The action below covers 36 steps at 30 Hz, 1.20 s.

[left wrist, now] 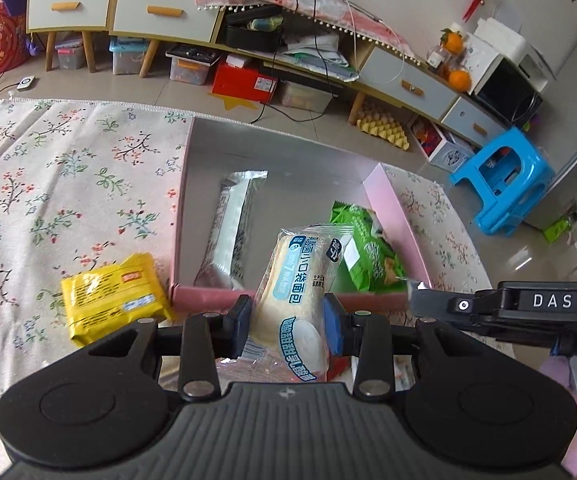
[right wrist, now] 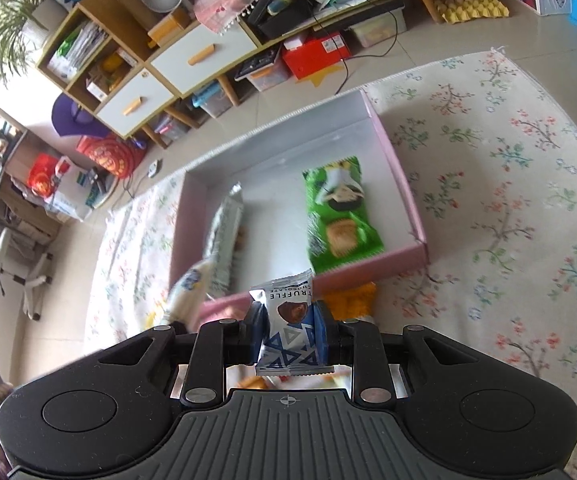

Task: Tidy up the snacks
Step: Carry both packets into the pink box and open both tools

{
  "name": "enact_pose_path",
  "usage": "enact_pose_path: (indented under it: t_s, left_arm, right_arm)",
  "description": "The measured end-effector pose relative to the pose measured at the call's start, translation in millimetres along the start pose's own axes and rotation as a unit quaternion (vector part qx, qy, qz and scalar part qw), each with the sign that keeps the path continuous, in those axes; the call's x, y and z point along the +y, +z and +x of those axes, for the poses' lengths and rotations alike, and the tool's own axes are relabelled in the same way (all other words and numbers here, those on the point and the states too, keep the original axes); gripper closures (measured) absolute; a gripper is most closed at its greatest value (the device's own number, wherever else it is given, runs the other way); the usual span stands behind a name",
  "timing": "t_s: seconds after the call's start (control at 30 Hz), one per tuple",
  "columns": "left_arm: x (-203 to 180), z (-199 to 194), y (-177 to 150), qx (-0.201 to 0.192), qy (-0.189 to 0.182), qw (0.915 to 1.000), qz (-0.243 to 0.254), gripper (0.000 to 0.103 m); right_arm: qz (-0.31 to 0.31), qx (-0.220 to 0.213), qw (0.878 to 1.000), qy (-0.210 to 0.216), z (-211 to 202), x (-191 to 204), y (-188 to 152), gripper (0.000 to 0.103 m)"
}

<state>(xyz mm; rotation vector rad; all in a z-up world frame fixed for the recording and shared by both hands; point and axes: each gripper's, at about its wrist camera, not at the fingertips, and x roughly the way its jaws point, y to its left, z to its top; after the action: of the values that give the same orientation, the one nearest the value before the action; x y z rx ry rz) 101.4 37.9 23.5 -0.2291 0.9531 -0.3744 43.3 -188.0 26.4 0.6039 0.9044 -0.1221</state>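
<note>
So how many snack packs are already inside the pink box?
2: a silver pack along the pink box's left side, a green pack toward its right. Others could be hidden behind the near wall and held packs.

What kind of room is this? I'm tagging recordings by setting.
Most likely a lived-in home living room: a floral cloth under the pink snack box, a long drawer cabinet and storage bins beneath it.

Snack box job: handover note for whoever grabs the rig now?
Left gripper: shut on the bread packet, at the near wall of the pink box.
Right gripper: shut on the truffle chocolate packet, also short of the box.
Done: silver packet and green packet lie inside.
Left: drop both held packets in, then the yellow packet on the cloth and an orange one beside the box.
</note>
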Motion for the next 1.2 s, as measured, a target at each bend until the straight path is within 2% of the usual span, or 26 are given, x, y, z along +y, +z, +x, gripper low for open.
enact_pose_path:
  t_s: [0.2, 0.33, 0.5, 0.6, 0.77, 0.93, 1.2]
  left_arm:
    - [-2, 24, 15, -0.006, -0.001, 0.9997, -0.026, 0.068]
    - [-8, 44, 25, -0.003, 0.018, 0.9998, 0.010, 0.069]
    - [-2, 63, 31, 0.011, 0.037, 0.9991, 0.018, 0.068]
    - [1, 69, 33, 0.009, 0.045, 0.9986, 0.027, 0.068]
    - [-1, 74, 32, -0.007, 0.081, 0.9945, 0.067, 0.068]
    - [3, 73, 32, -0.014, 0.072, 0.9954, 0.061, 0.068]
    - [4, 70, 31, -0.013, 0.063, 0.9958, 0.065, 0.068]
  right_arm:
    - [0.014, -0.005, 1.000, 0.000, 20, 11, 13, 0.078]
    - [0.020, 0.002, 1.000, -0.003, 42, 11, 26, 0.078]
    - [0.026, 0.009, 0.999, -0.023, 70, 3, 38, 0.077]
    - [0.022, 0.009, 0.999, -0.034, 82, -2, 43, 0.077]
    - [0.005, -0.007, 0.998, -0.059, 90, -8, 50, 0.077]
    - [0.014, -0.015, 0.999, -0.046, 92, -16, 54, 0.078]
    - [-0.010, -0.023, 0.999, -0.048, 89, -9, 53, 0.077]
